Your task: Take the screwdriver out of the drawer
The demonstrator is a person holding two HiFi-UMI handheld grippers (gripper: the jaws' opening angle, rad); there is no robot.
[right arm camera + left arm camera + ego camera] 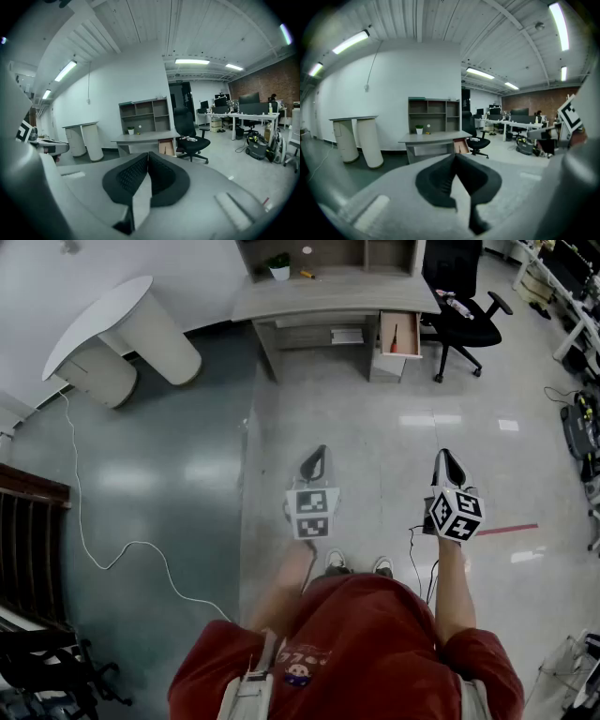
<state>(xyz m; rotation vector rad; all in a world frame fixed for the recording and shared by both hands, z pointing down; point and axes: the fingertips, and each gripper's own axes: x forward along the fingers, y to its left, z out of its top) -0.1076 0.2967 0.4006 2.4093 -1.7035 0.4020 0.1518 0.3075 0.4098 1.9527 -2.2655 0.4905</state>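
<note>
Right gripper [447, 457] closed; screwdriver [395, 334] in drawer [410, 329]

The drawer [401, 334] stands pulled out from the right end of the desk [319, 298], just under the desk top, with its pale reddish-brown inside open to view. A thin dark stick, seemingly the screwdriver [395, 335], lies lengthwise on the drawer's bottom, too small to make out further.

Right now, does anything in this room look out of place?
A drawer of the desk stands pulled open. A loose white cable snakes across the dark floor. Something lies on the office chair seat. Nothing looks spilled.
</note>
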